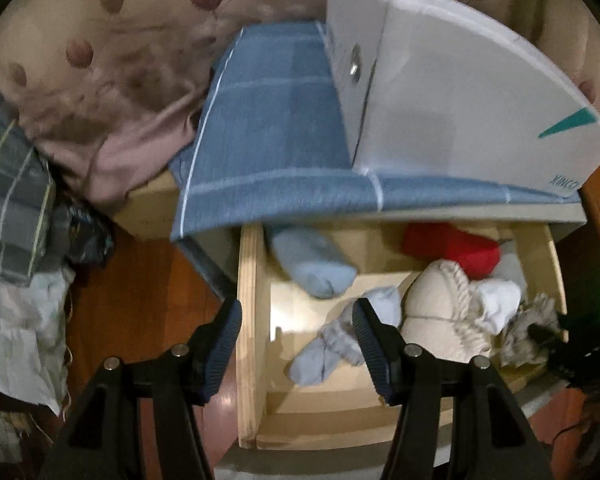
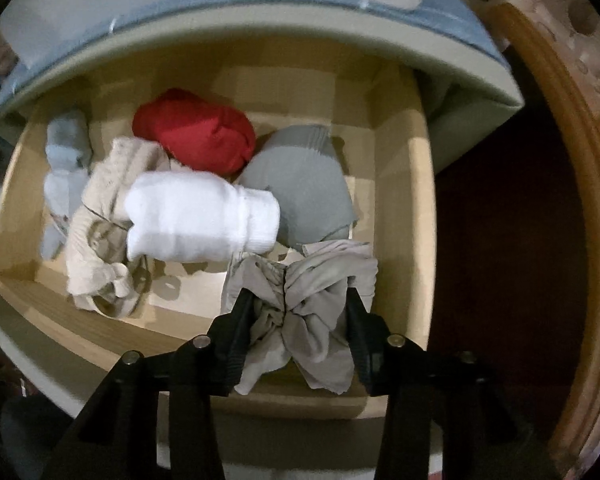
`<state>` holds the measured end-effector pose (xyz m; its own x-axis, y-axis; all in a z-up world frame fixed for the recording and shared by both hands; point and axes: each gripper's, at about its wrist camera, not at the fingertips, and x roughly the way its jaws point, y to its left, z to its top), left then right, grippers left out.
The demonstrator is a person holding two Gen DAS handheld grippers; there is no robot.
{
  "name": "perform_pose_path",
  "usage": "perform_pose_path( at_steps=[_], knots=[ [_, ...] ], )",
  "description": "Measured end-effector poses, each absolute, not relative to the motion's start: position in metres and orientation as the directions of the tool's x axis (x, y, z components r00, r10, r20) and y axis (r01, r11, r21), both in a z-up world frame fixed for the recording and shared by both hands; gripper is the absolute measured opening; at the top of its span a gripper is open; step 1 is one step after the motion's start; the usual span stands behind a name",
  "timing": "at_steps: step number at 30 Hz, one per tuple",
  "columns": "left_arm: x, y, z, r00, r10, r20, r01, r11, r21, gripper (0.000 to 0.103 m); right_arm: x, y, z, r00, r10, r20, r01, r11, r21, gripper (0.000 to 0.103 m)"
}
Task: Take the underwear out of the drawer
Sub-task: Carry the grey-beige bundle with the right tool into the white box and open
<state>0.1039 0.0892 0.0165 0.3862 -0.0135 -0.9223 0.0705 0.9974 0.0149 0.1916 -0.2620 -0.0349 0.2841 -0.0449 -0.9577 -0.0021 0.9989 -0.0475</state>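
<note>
Right now the beige underwear point(image 2: 300, 304) sits bunched between the right tongs point(image 2: 298, 312).

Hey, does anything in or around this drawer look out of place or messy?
Yes. A blue cloth under the white box droops over the open drawer, hiding its back. Inside, the clothes lie jumbled, not stacked.

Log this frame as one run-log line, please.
stage: grasping | right gripper: around beige underwear, jaws not fully shut | left gripper: open, empty | drawer: open
</note>
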Motion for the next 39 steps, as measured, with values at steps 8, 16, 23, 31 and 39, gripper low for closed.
perform_pose_path(
  at_steps=[8, 16, 23, 31, 39],
  knots=[
    [0.098, 0.101, -0.008, 0.35, -0.018, -0.937, 0.024, 1.0, -0.01, 0.059, 0.191, -0.272, 0.001, 0.343, -0.029, -0.939, 0.011, 1.0, -0.027, 0.04],
    [0.09, 0.098, -0.03, 0.326, 0.021, -0.945, 0.028, 0.999, 0.032, 0.059, 0.194, -0.268, 0.066, 0.444, 0.016, -0.896, -0.001, 1.0, 0.018, 0.04],
    [0.089, 0.096, -0.035, 0.327, 0.027, -0.945, 0.052, 0.998, 0.046, 0.059, 0.2, -0.271, 0.158, 0.585, 0.051, -0.809, -0.019, 0.999, 0.049, 0.04],
    [0.091, 0.095, -0.034, 0.321, 0.03, -0.947, 0.06, 0.997, 0.052, 0.059, 0.261, -0.253, 0.222, 0.669, 0.029, -0.743, -0.028, 1.0, 0.013, 0.04],
    [0.094, 0.097, -0.028, 0.325, 0.04, -0.945, 0.072, 0.995, 0.067, 0.059, 0.337, -0.243, 0.18, 0.581, 0.007, -0.814, 0.011, 1.0, 0.016, 0.042]
  ],
)
